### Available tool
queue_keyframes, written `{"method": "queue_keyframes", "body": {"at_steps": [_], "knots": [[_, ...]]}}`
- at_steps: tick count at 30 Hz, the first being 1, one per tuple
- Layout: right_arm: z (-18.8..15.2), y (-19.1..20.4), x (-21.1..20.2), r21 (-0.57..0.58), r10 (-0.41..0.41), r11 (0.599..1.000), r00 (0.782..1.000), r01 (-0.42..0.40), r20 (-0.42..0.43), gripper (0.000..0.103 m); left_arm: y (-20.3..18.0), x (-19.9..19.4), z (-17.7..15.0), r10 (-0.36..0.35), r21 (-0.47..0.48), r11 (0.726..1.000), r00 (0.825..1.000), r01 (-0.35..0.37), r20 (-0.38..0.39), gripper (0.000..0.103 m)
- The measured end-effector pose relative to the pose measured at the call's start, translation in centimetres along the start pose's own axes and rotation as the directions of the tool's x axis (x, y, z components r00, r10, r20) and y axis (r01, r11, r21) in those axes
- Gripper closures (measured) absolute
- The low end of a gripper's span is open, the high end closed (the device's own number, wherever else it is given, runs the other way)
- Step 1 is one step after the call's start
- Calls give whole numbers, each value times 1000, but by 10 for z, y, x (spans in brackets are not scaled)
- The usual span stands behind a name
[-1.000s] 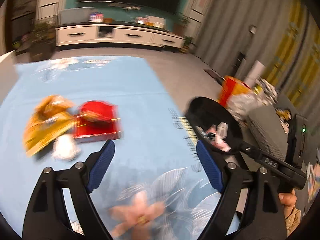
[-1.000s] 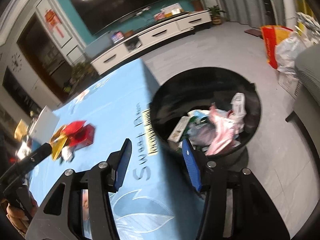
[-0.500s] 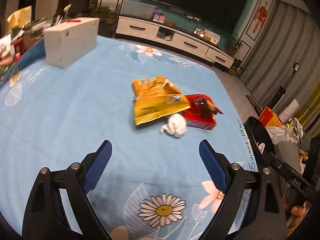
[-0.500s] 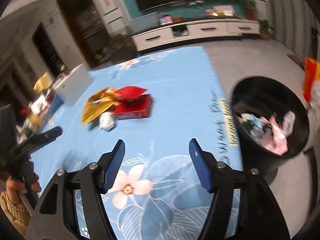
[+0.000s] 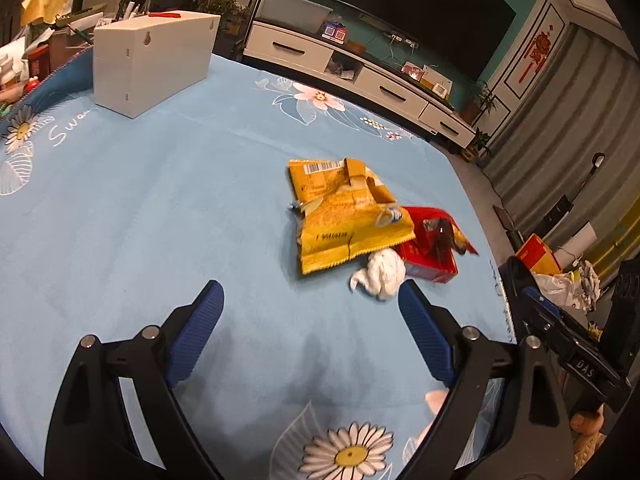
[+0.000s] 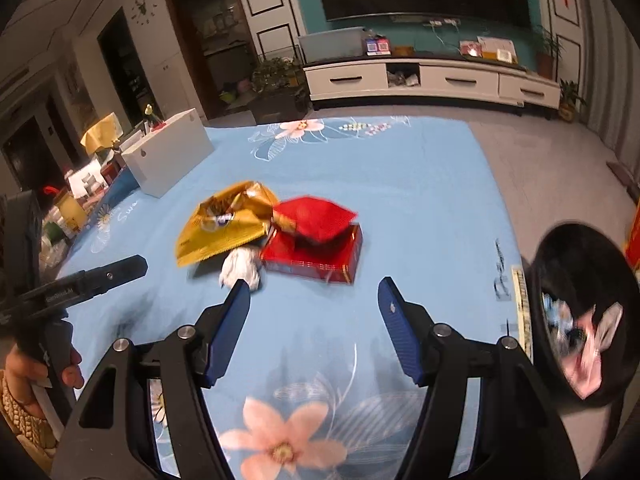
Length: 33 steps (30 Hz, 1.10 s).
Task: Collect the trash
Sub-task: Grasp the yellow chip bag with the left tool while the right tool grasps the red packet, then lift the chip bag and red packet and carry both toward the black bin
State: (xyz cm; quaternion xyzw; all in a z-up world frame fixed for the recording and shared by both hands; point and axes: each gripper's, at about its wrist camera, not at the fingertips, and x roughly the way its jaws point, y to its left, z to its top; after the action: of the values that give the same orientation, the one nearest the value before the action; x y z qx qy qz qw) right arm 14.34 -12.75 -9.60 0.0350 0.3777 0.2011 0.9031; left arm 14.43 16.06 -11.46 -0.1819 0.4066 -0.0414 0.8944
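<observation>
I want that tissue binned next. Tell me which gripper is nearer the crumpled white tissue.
Right, narrowly. The right gripper is open, its left fingertip just short of the crumpled white tissue. The left gripper is also open, the tissue slightly beyond its right fingertip.

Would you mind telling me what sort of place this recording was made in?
Most likely a home living room: a large dark television hangs on a teal wall above a long white media cabinet with drawers, and a table under a blue floral tablecloth stands in front.
</observation>
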Motion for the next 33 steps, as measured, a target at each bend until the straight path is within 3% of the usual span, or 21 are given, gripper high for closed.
{"method": "queue_keyframes", "body": {"at_steps": [6,16,18,22,24,26,29,33], "knots": [[23,8,28,-112,0,994,1000,-1,-13,37,-9,19,22,-22,5,1000,1000,22,12,14],[38,17,73,-252,-18,968,999,9,-35,38,-32,66,54,16,31,999,1000,-16,-5,15],[38,19,79,-273,-20,962,999,10,-34,44,-35,73,55,24,40,999,1000,-23,-14,16],[36,20,90,-301,-39,953,998,21,-55,62,-38,85,55,39,59,998,998,-37,-44,26],[35,19,92,-305,-49,952,997,28,-63,79,-38,88,54,44,64,997,998,-41,-53,33],[34,16,91,-297,-52,954,997,33,-57,87,-38,86,52,40,68,997,998,-36,-56,54],[34,12,87,-268,-43,963,998,28,-51,94,-39,85,50,39,78,996,998,-35,-51,76],[33,9,77,-241,-46,970,999,39,-21,97,-39,80,47,17,82,997,999,-13,-42,87]]}}
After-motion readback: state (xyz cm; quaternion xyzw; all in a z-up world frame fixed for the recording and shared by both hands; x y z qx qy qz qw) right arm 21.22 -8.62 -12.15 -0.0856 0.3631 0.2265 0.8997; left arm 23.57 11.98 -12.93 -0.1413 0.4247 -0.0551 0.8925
